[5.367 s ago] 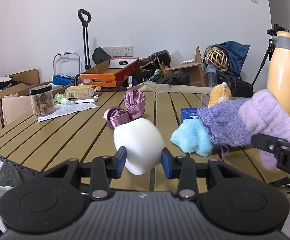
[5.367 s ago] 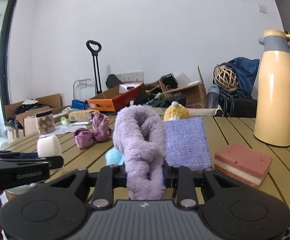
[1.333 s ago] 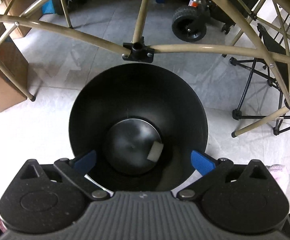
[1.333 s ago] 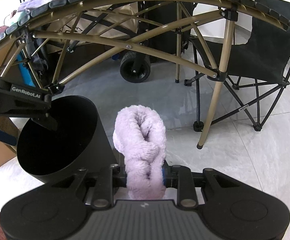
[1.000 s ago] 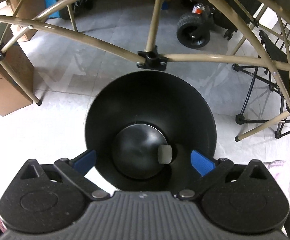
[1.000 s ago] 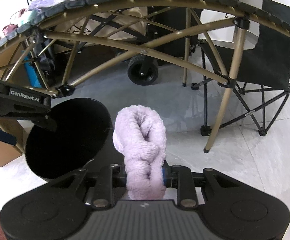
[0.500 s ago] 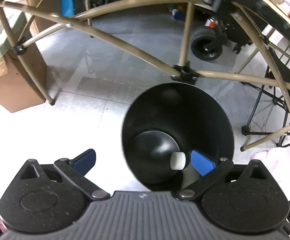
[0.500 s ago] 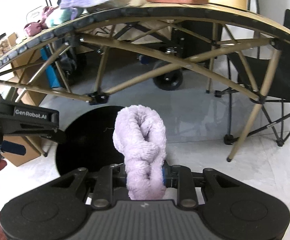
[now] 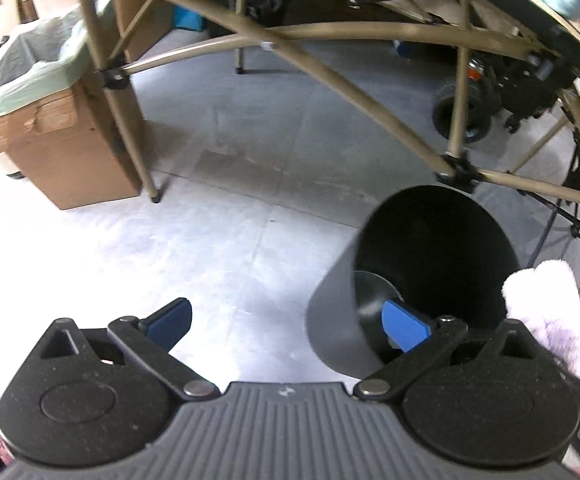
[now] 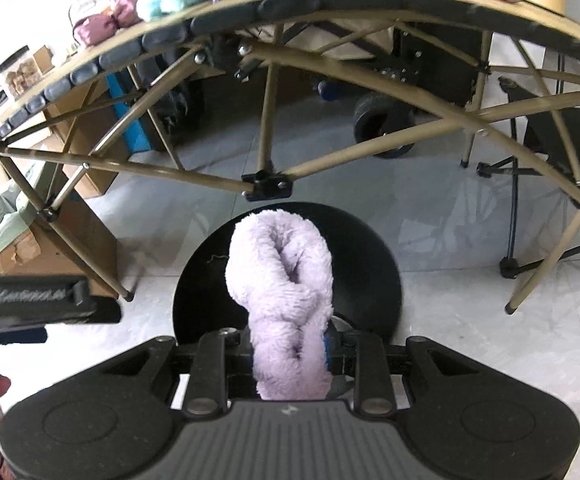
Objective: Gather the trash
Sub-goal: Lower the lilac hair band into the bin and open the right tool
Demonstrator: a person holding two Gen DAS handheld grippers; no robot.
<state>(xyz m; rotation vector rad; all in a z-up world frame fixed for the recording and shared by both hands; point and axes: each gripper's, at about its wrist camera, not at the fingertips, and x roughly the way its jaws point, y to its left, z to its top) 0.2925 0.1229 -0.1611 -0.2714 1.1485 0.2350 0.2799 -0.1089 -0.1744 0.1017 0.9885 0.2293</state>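
**Fluffy lilac cloth held over the black bin, ready for release.**

Nearest to us, the right gripper (image 10: 290,354) is clamped on the fluffy lilac cloth (image 10: 279,276), a twisted, plush roll whose long axis runs forward along the fingers, its free end over the mouth of the black bin (image 10: 378,264) directly beneath. We judge the right hand the nearer to the bin; the drop needs only an opening of the jaws. The left gripper (image 9: 285,320) stands wide apart and empty, off to the bin's (image 9: 442,240) left. Beyond stand the folding table's frame (image 10: 330,80) and a lined cardboard box (image 9: 49,136).
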